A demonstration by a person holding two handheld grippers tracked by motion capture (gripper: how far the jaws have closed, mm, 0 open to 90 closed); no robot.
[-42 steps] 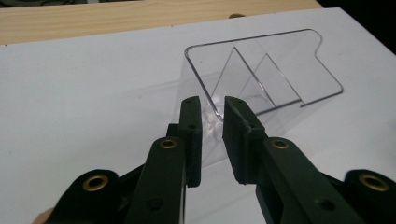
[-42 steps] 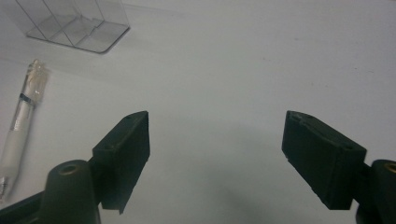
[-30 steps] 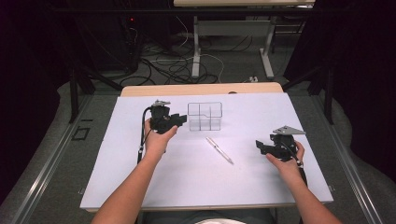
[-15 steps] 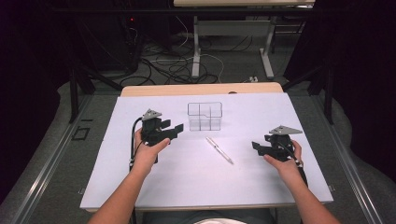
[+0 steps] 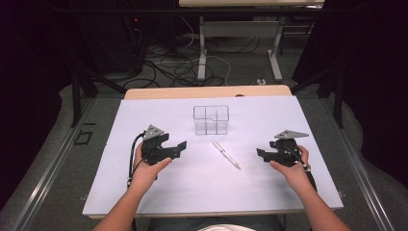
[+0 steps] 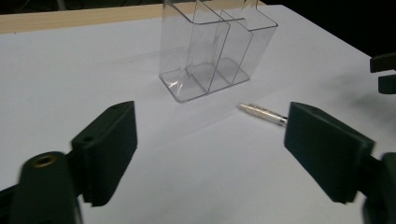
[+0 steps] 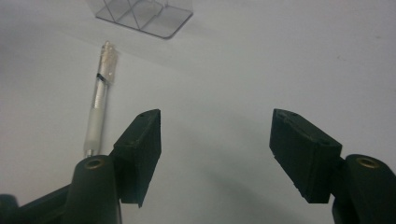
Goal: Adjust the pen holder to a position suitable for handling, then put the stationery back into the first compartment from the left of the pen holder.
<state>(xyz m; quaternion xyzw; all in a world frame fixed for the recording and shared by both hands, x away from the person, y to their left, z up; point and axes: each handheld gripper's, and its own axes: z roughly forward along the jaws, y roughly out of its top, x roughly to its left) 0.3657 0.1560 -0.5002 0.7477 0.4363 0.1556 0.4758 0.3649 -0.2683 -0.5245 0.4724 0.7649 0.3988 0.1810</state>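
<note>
The left claw (image 5: 179, 147) hovers low over the counter (image 5: 144, 115), its jaws wide apart after just opening, with nothing between them. The right claw (image 5: 261, 154) also stands open and empty, pointing toward the middle. Between the two lies a pen (image 5: 226, 155), flat on the white surface and slanted, touching neither claw. Just behind the pen stands a clear plastic holder (image 5: 210, 119) with dividers inside, upright and near the pen's far end.
</note>
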